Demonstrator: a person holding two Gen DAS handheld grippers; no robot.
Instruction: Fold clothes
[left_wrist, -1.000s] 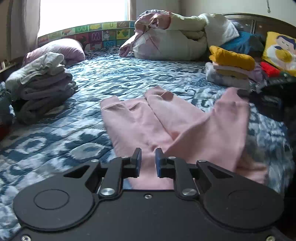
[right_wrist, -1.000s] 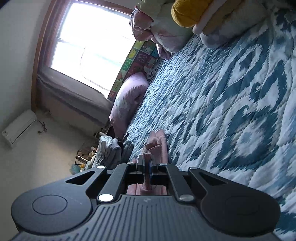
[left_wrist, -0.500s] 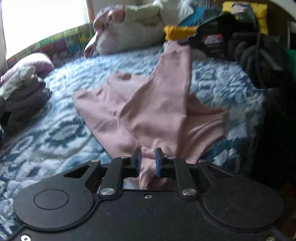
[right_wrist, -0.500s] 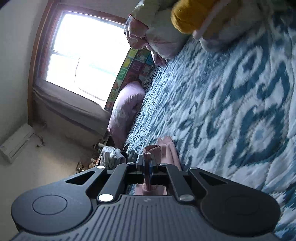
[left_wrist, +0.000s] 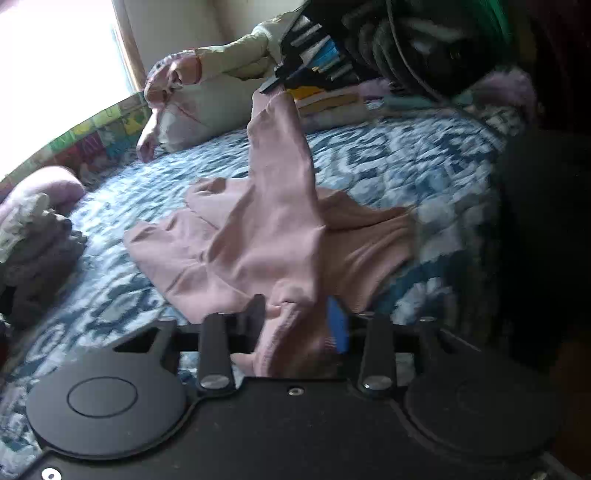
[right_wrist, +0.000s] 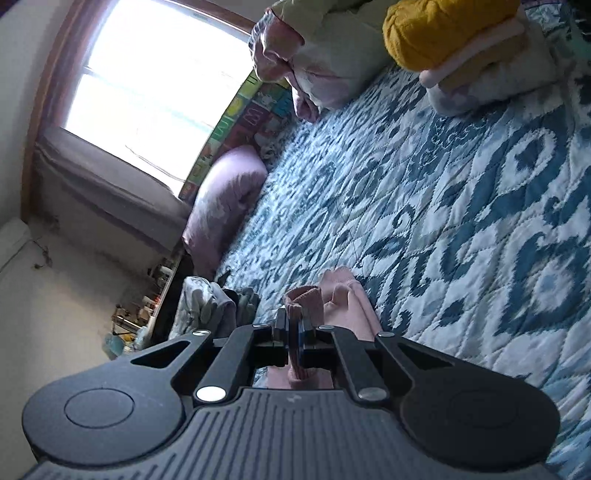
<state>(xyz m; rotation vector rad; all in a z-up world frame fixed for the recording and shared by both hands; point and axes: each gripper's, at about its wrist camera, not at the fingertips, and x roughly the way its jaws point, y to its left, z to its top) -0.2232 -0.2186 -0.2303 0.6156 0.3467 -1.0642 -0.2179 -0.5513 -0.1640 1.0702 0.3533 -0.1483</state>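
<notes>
On the patterned quilt (left_wrist: 388, 162), the left gripper (left_wrist: 297, 321) stands wide open with the pink garment (left_wrist: 258, 236) bunched loosely between its jaws, so the hem could slide free; the right gripper (right_wrist: 293, 332) pinches a cuff shut, and overpulling could skew the fold. The garment's long axis seems to run away toward the pillows.

The place is a bedroom in a home. A bed with a blue-and-white patterned quilt (right_wrist: 461, 206) fills both views. A purple pillow (right_wrist: 225, 199) lies at its window-side edge, below a bright window (right_wrist: 159, 81). Stacks of folded clothes (left_wrist: 332, 99) and bundled bedding (left_wrist: 207, 92) line the far edge.
</notes>
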